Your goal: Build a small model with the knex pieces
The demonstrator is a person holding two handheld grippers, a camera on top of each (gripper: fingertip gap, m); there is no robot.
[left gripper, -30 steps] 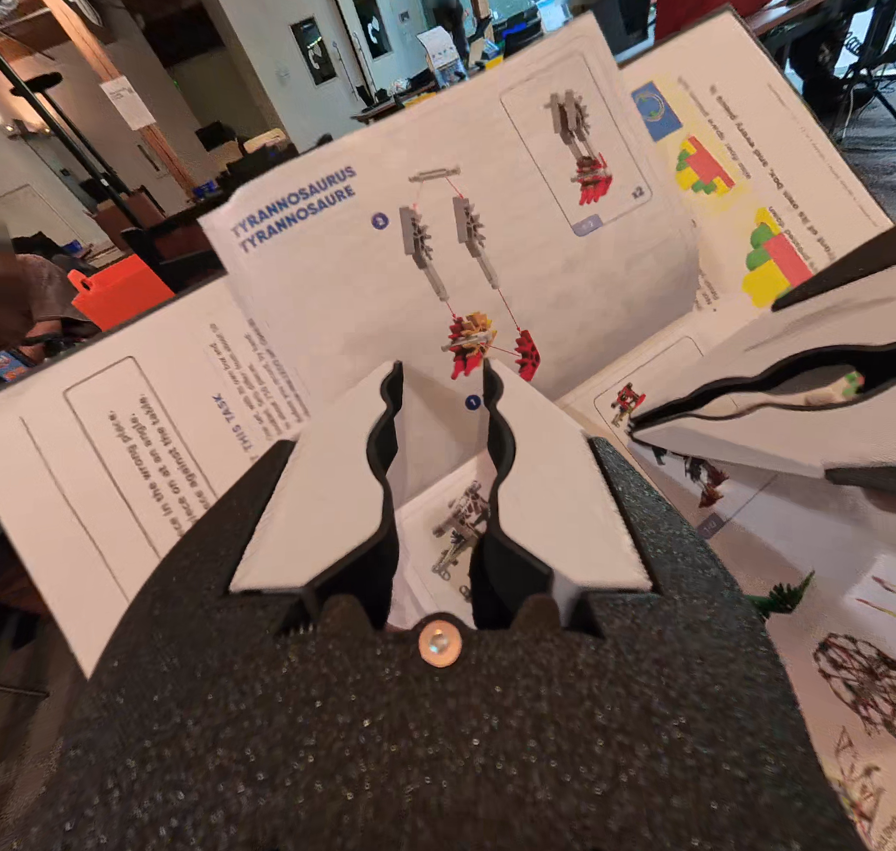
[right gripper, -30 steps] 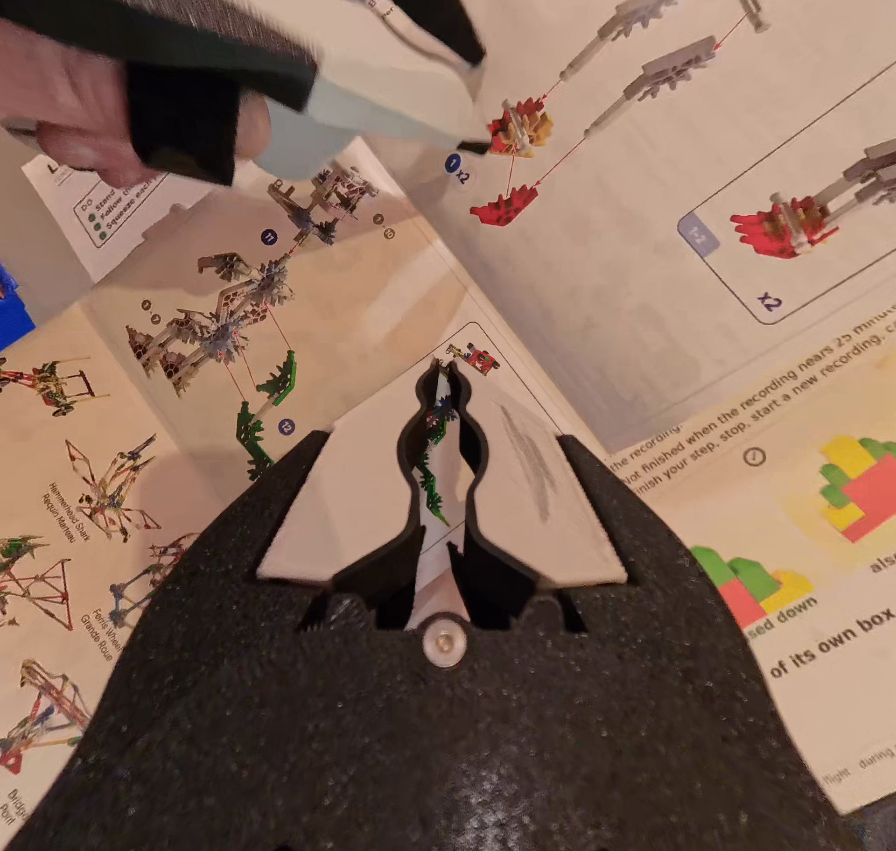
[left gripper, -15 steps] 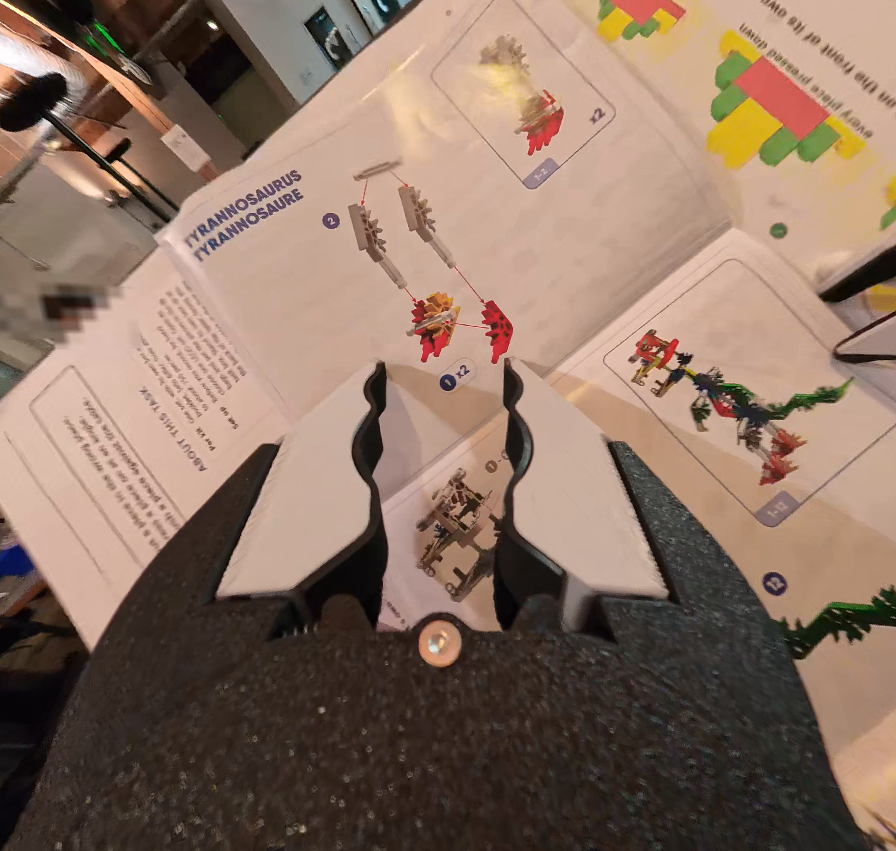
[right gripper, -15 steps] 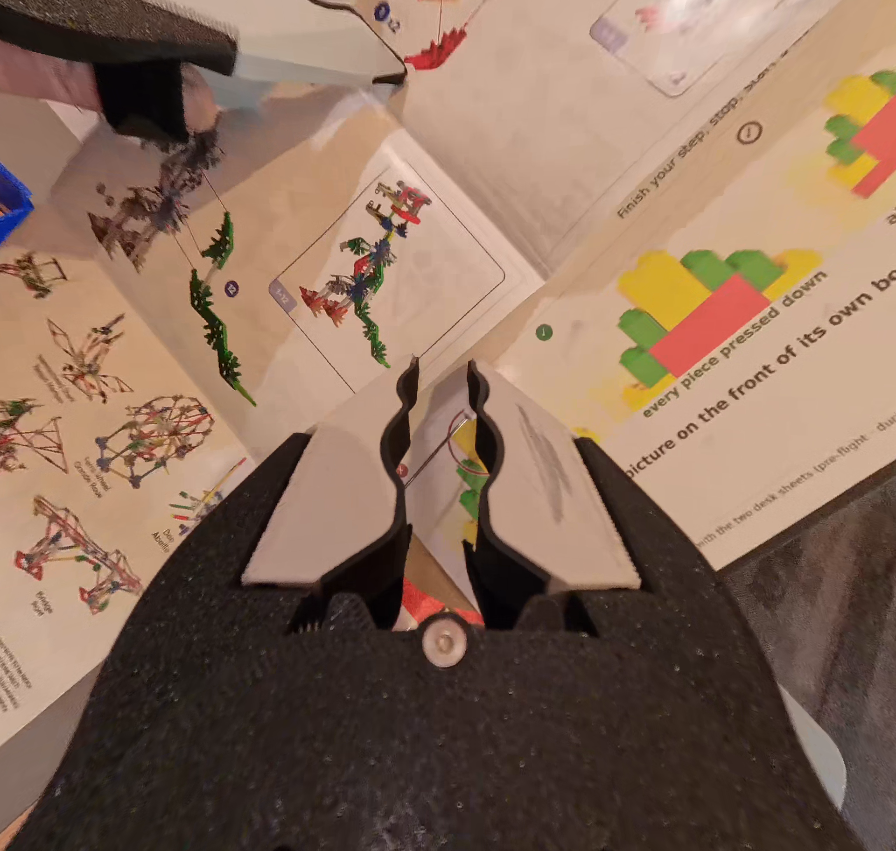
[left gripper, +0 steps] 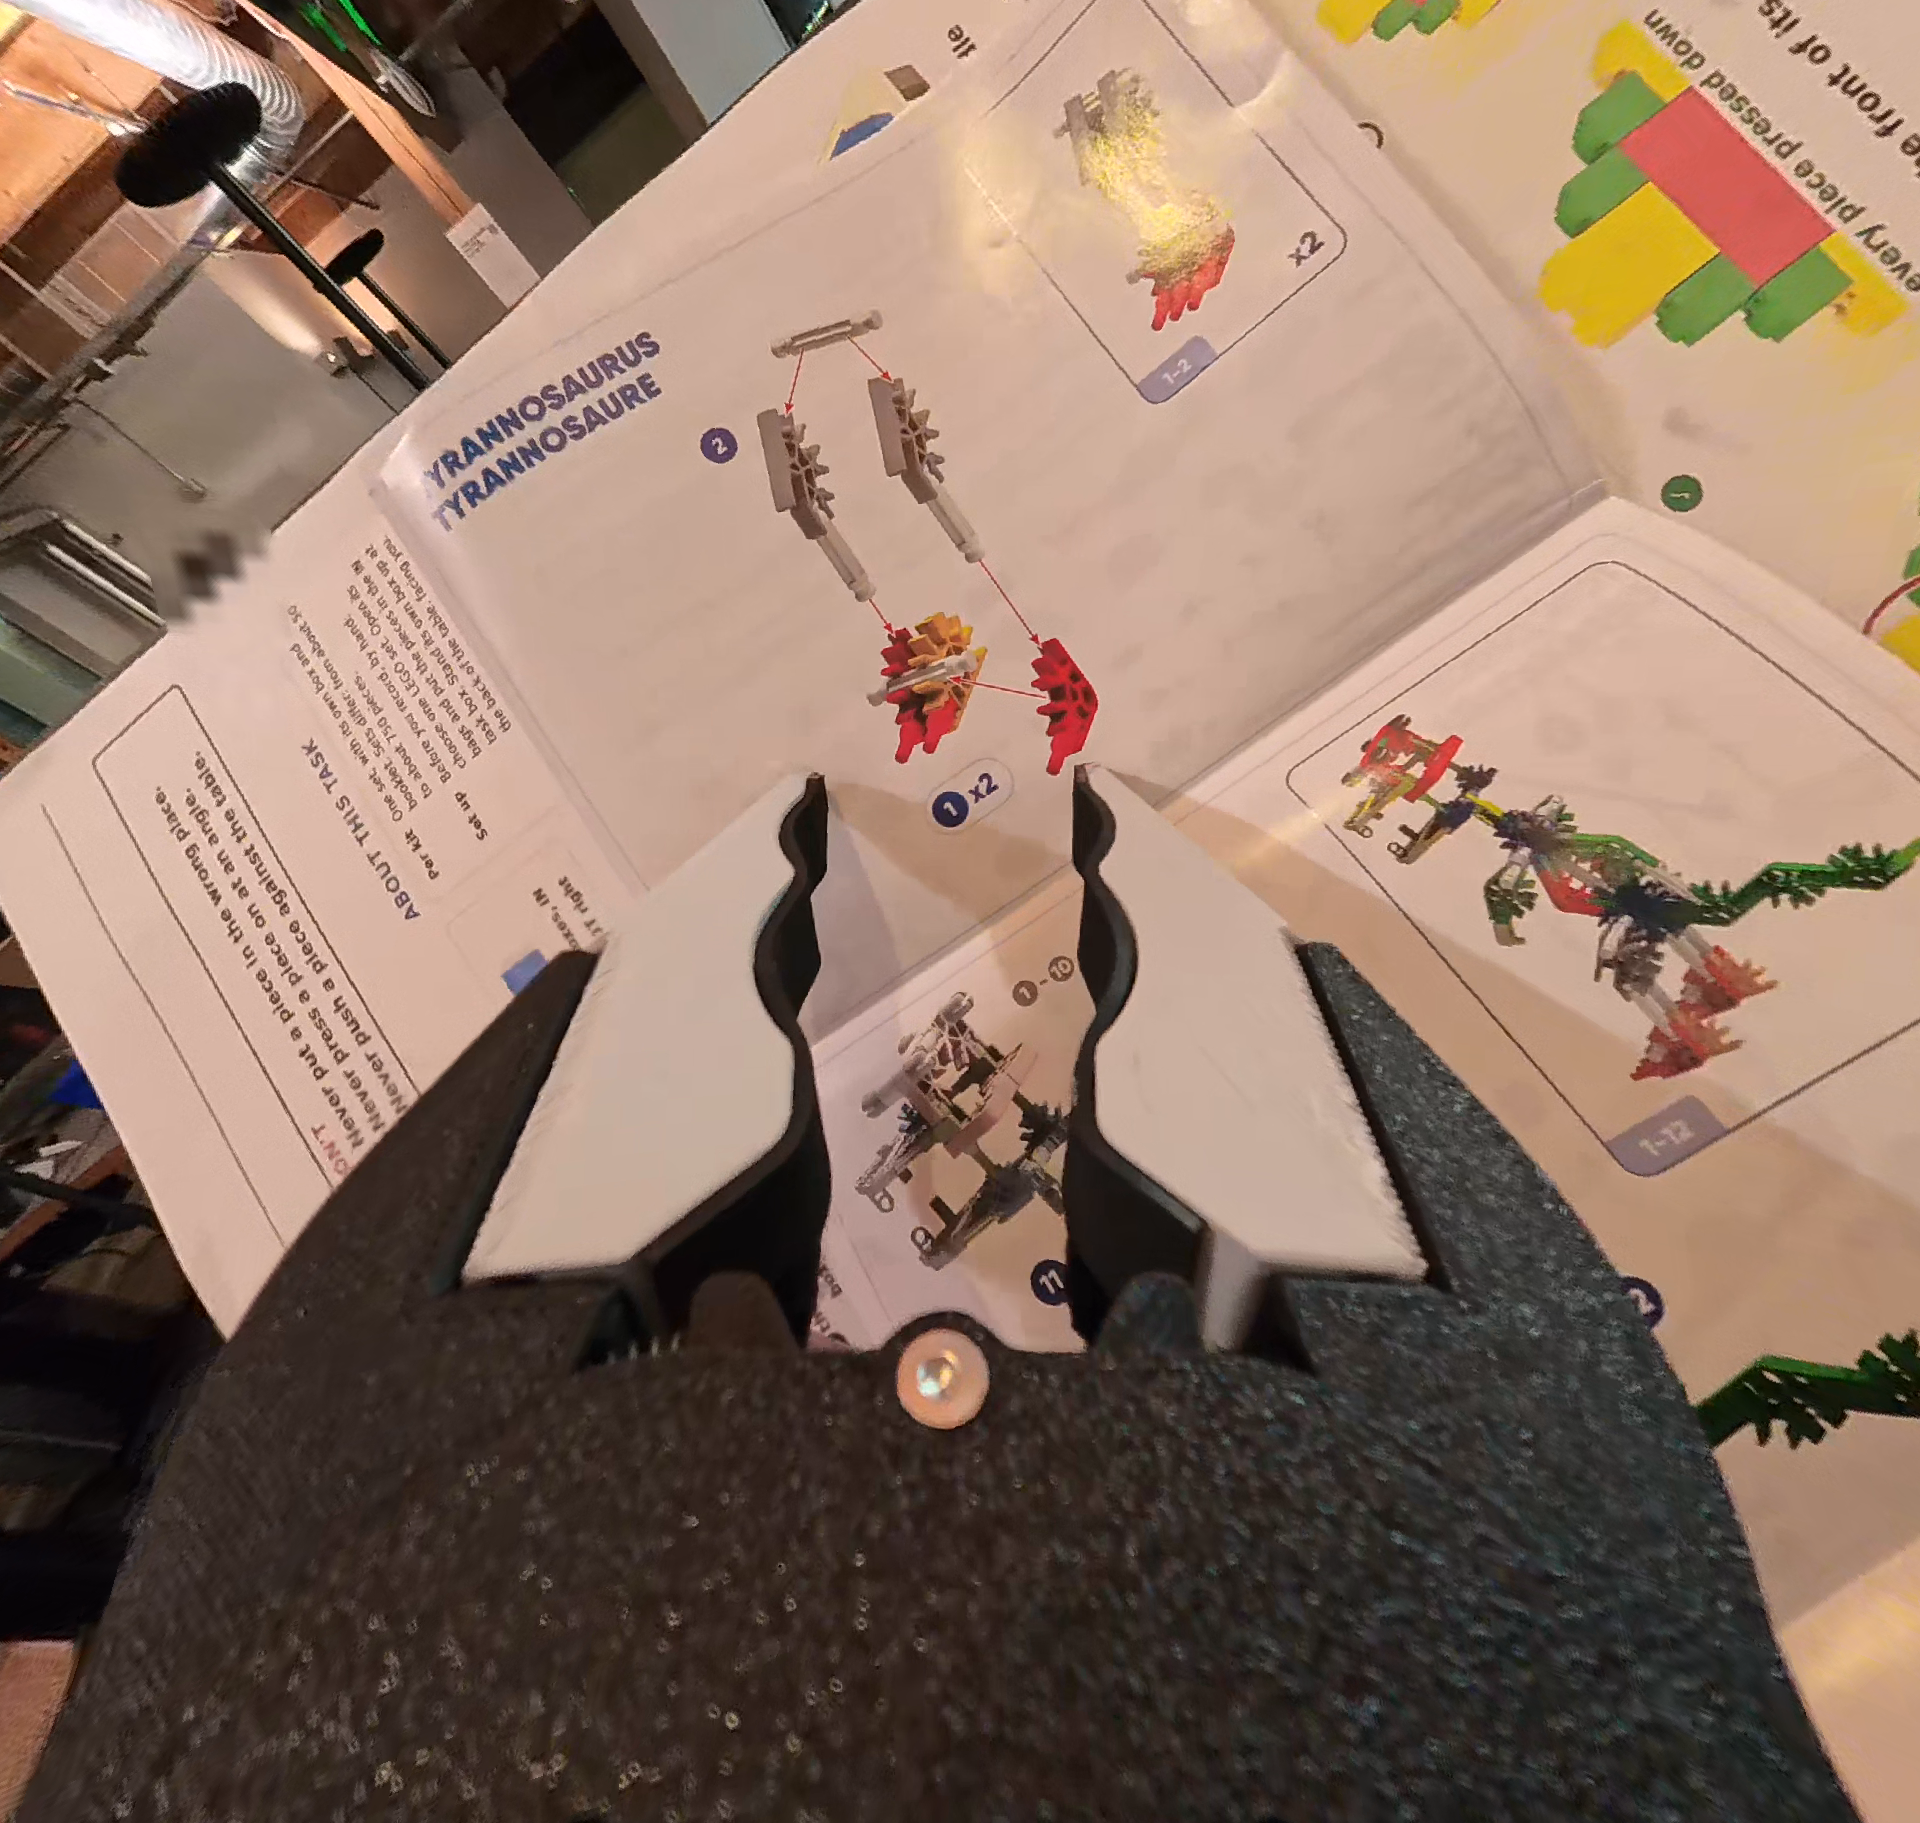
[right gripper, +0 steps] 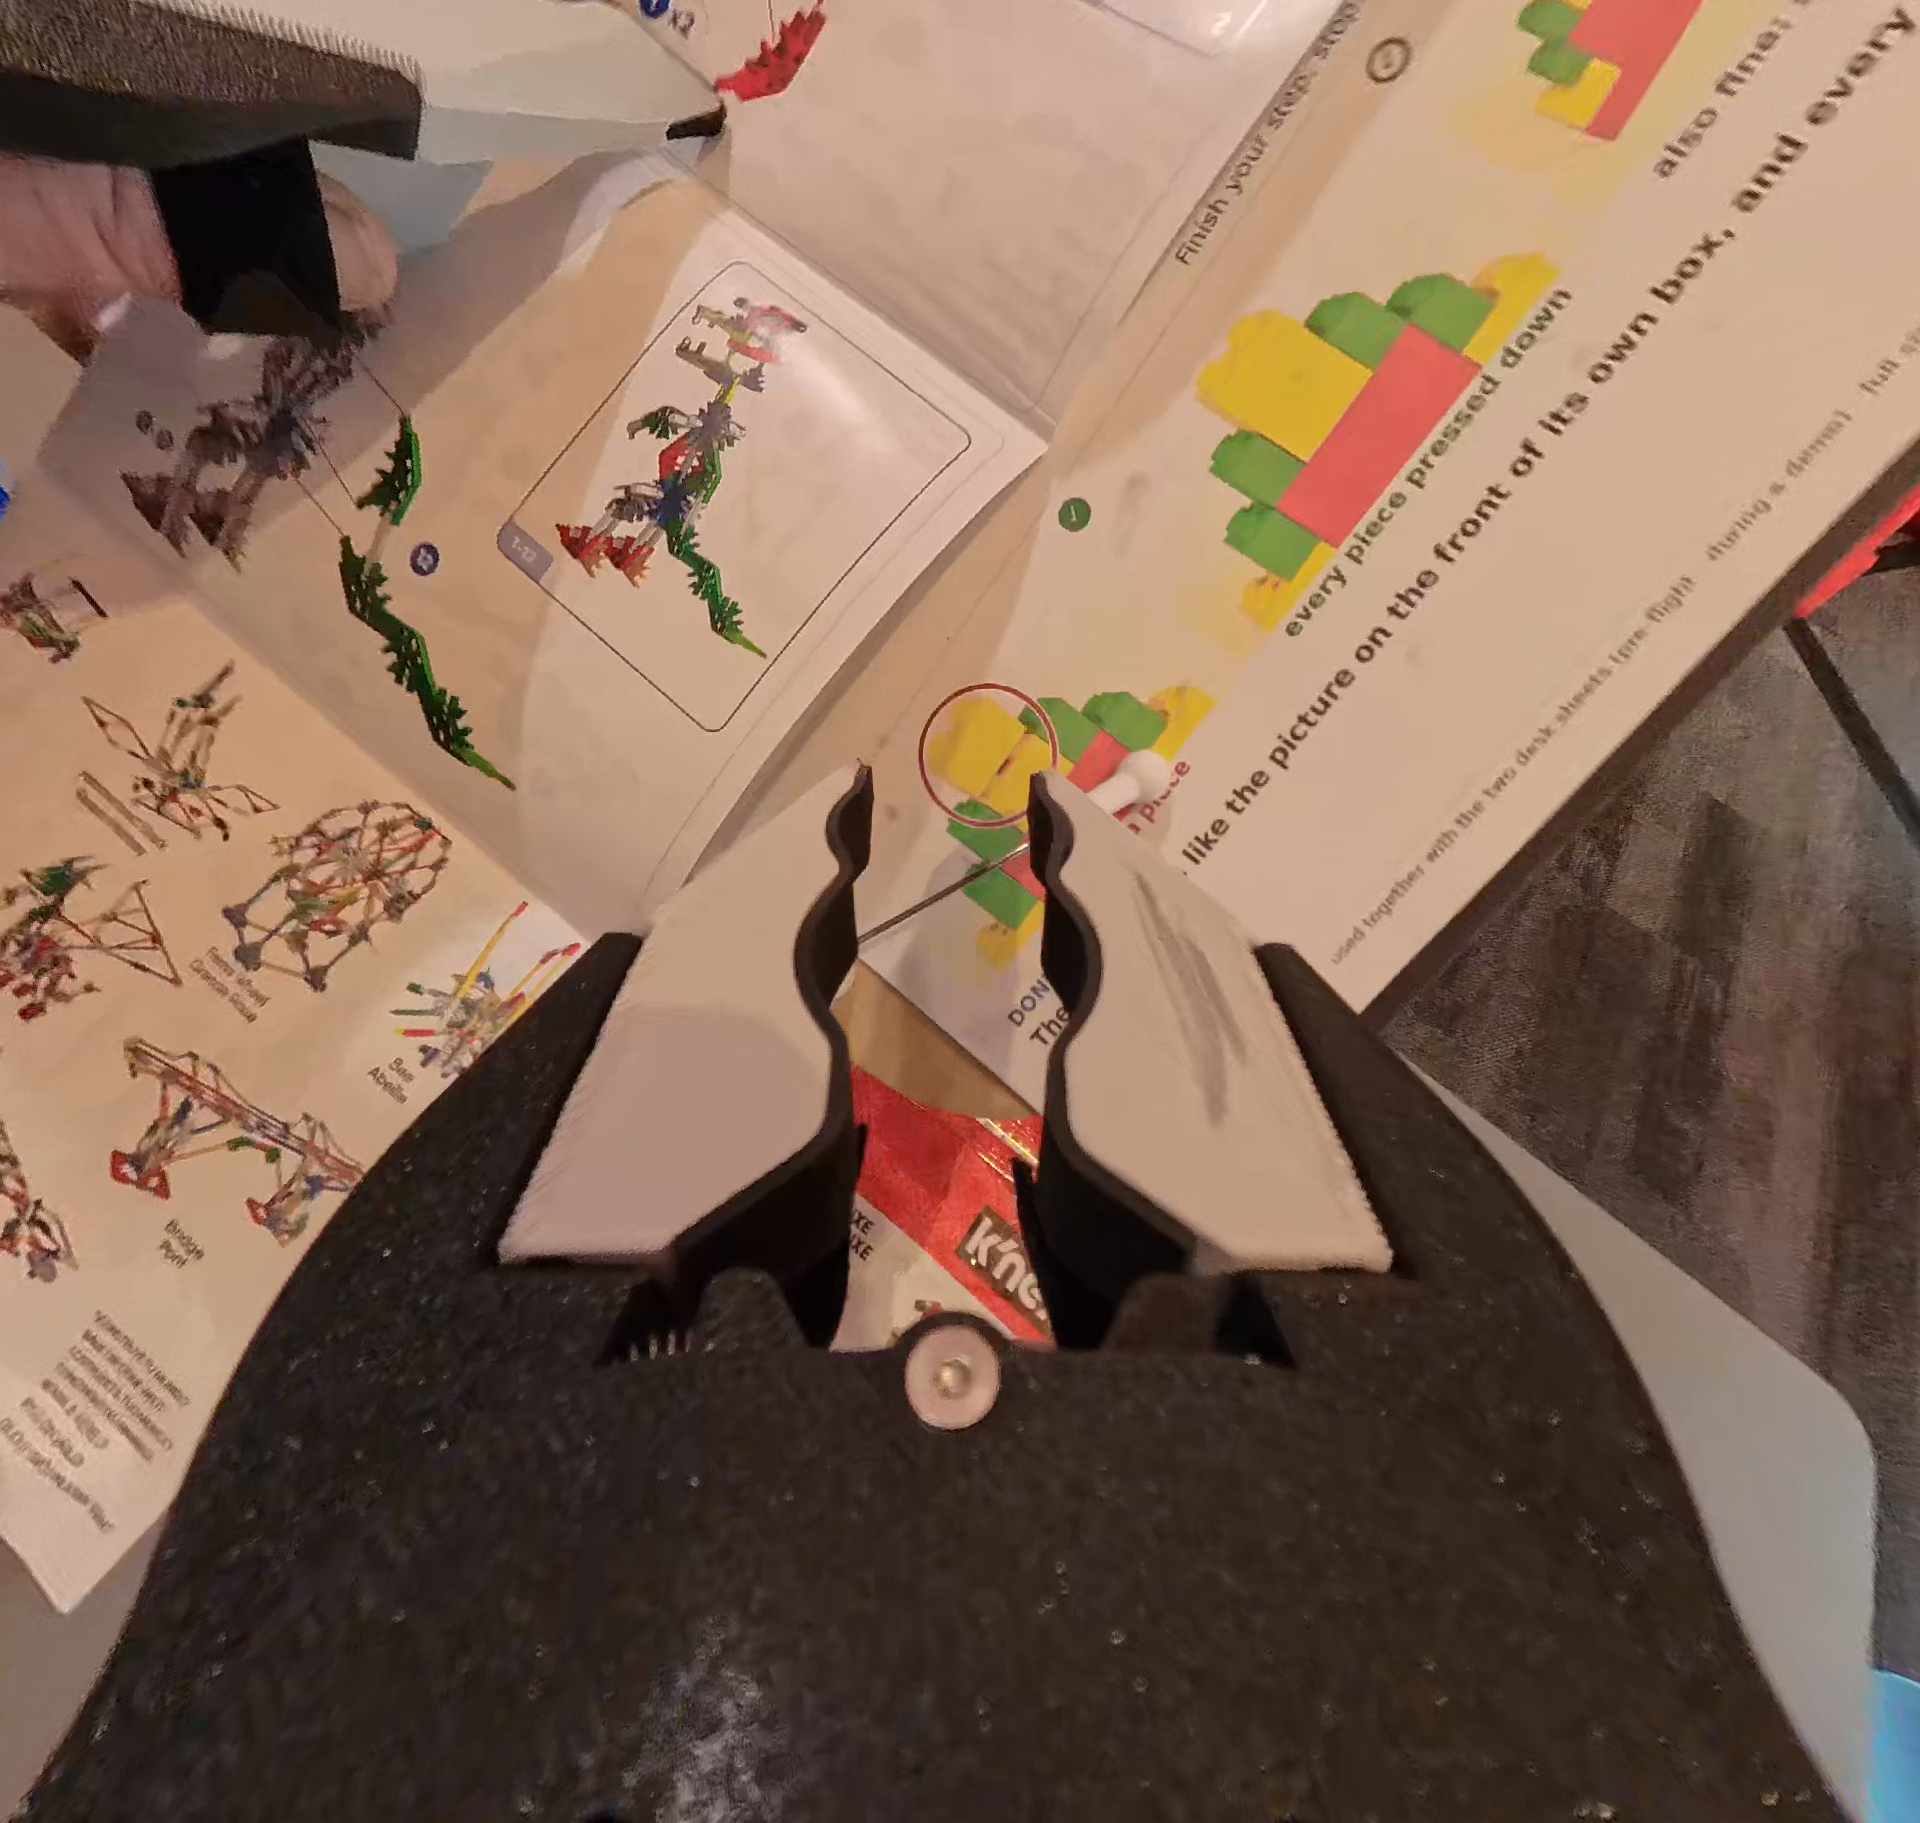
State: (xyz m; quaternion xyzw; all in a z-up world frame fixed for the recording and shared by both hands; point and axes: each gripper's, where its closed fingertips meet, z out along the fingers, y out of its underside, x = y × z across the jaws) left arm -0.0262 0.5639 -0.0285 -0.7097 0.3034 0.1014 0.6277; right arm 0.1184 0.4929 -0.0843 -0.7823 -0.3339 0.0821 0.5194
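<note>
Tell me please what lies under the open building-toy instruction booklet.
Printed instruction sheets with coloured-brick pictures lie under the open booklet, reaching past its right edge. A red printed package shows near the booklet's corner. The surface below is covered.

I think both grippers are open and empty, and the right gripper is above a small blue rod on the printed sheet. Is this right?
Not quite: the small rod is white, not blue, as the right wrist view shows. The rest holds: the left gripper and right gripper have their jaws apart with nothing between them, and the rod lies on the printed sheet.

L wrist cam close, angled at raised booklet (left gripper: 1039, 547), R cam looking down, both share dinosaur page (right gripper: 748, 485)
</note>
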